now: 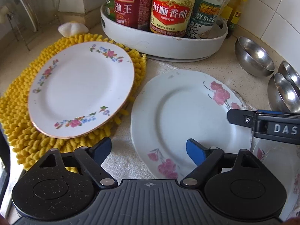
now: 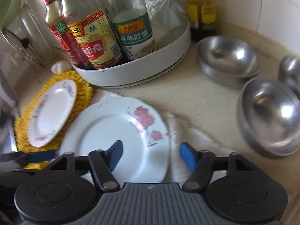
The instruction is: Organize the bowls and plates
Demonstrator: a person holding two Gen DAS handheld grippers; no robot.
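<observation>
A white plate with pink roses [image 1: 180, 120] lies on a white towel. My left gripper [image 1: 148, 149] stands open at the plate's near-left rim, one blue pad over the plate and the other over the towel. My right gripper [image 2: 151, 156] is open at the same plate's [image 2: 116, 135] right rim, which lies between its fingers with no pad pressing on it. One of the right gripper's fingers [image 1: 238, 118] reaches over the plate's right edge in the left wrist view. A smaller flowered plate [image 1: 80, 88] rests on a yellow shaggy mat [image 1: 16, 112]. Steel bowls [image 2: 226, 56] [image 2: 270, 116] sit to the right.
A white tray [image 1: 168, 45] full of sauce bottles stands just behind the plates. Two more bottles [image 2: 202, 9] stand in the tiled corner. A wire rack [image 1: 20, 18] is at the far left. Another flowered dish [image 1: 271, 159] shows at the lower right.
</observation>
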